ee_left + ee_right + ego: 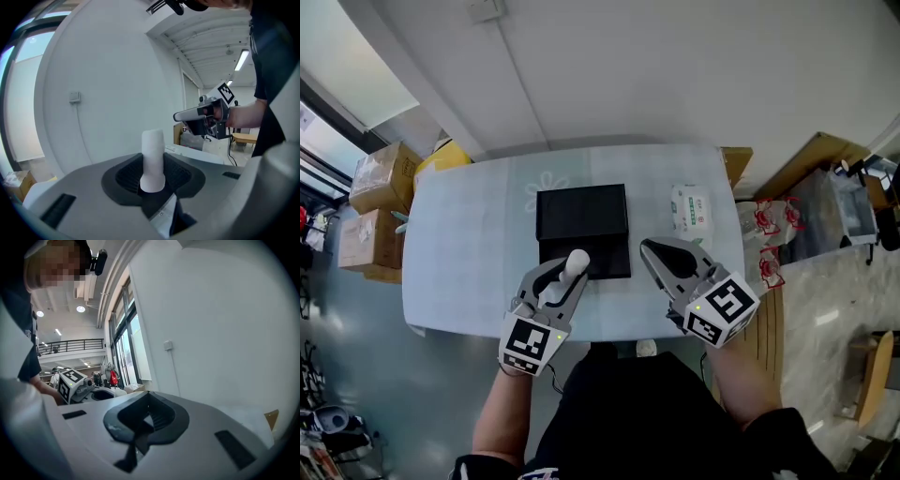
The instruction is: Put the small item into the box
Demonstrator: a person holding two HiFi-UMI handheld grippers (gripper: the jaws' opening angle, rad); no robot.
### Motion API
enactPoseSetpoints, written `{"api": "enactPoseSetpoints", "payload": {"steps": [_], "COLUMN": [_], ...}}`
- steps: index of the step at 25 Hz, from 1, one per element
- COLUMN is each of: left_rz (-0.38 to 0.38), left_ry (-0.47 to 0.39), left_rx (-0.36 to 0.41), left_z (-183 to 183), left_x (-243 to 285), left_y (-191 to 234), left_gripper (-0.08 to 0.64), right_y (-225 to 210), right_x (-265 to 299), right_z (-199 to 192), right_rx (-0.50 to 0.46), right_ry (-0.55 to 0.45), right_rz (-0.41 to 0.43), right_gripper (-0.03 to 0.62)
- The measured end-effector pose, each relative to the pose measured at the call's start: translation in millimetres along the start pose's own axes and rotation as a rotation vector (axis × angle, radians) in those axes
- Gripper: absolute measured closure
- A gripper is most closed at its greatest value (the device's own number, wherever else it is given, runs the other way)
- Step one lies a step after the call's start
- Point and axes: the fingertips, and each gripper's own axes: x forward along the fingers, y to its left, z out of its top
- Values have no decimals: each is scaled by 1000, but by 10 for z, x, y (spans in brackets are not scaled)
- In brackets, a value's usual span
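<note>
Lower centre of head view: left tongs (570,274) clamped on the small white item (577,262), which stands upright between the jaws. The item sits at the near edge of the black box (581,214), possibly just over it. To the right of the box, right tongs (651,250) are together and empty. A wipes packet (691,208) lies upper right on the tabletop (469,244).

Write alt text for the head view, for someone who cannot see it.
Seen from above, the left gripper holds a small white item over the near edge of a black box on a pale table. The right gripper hovers beside the box, jaws together and empty; a pack of wipes lies beyond it.
</note>
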Motion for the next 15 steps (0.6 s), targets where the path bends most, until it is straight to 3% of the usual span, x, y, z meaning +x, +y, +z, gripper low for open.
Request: {"api": "enactPoseSetpoints", "payload": {"steps": [9,15], "left_rz": [-116,-178], "left_ry": [116,211], "left_rx": [18,76], "left_z": [-486,-878], "left_x": [428,648], "left_y": [238,274], "left_gripper": [423,423], "right_y": [-257,-358], "right_x": [211,273], "right_z": [-129,-283], "right_rx": [58,99], "right_ry": [7,24], "right_rz": [-99,-153], "right_gripper": [583,583]}}
